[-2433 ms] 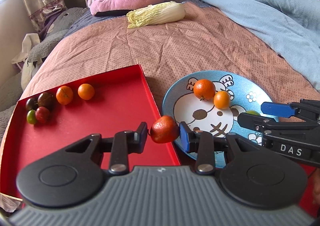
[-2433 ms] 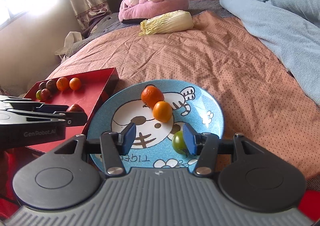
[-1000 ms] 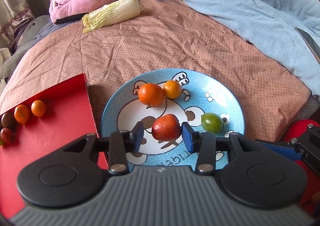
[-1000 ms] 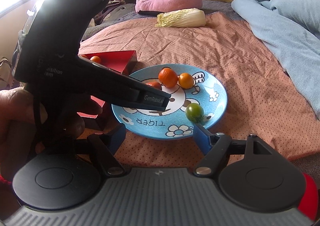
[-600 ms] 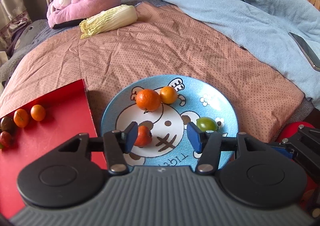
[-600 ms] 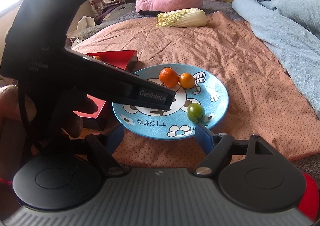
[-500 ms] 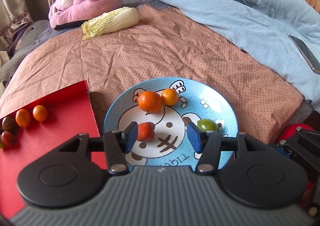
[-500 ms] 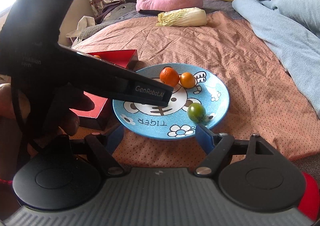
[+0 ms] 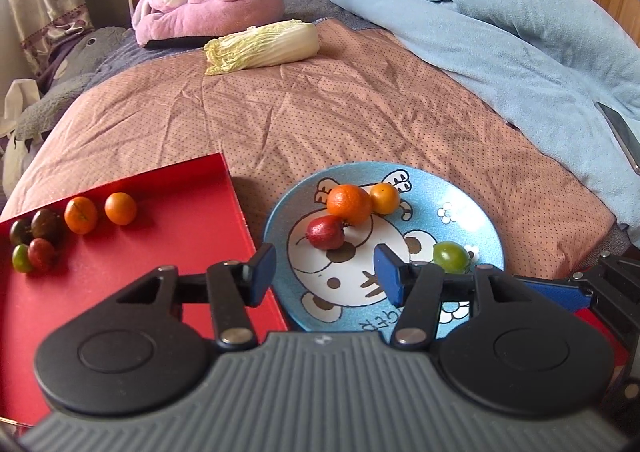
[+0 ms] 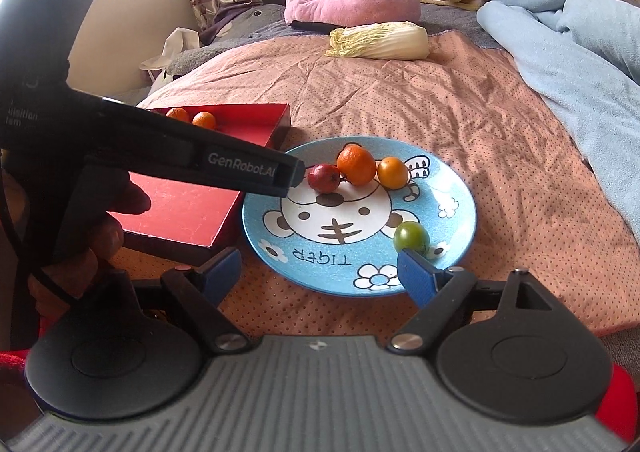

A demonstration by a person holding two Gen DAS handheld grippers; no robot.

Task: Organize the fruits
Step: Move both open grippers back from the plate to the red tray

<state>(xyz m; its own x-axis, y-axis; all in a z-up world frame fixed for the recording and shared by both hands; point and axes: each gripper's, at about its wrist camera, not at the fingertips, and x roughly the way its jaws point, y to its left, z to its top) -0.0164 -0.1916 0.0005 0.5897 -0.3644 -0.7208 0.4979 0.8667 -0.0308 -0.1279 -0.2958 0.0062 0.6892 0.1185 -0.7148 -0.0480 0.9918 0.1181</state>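
A blue cartoon plate lies on the bed. On it rest a red fruit, a large orange, a small orange and a green fruit. A red tray to the left holds two oranges and several dark, red and green fruits. My left gripper is open and empty, just short of the red fruit. My right gripper is open and empty at the plate's near edge.
A napa cabbage and a pink plush lie at the far end of the bed. A light blue blanket covers the right side, with a phone on it. The left gripper's body crosses the right wrist view.
My left gripper carried the red fruit from the tray's edge to the plate, opened, let it go and drew back. The fruit now rests against the large orange. My right gripper backed off.
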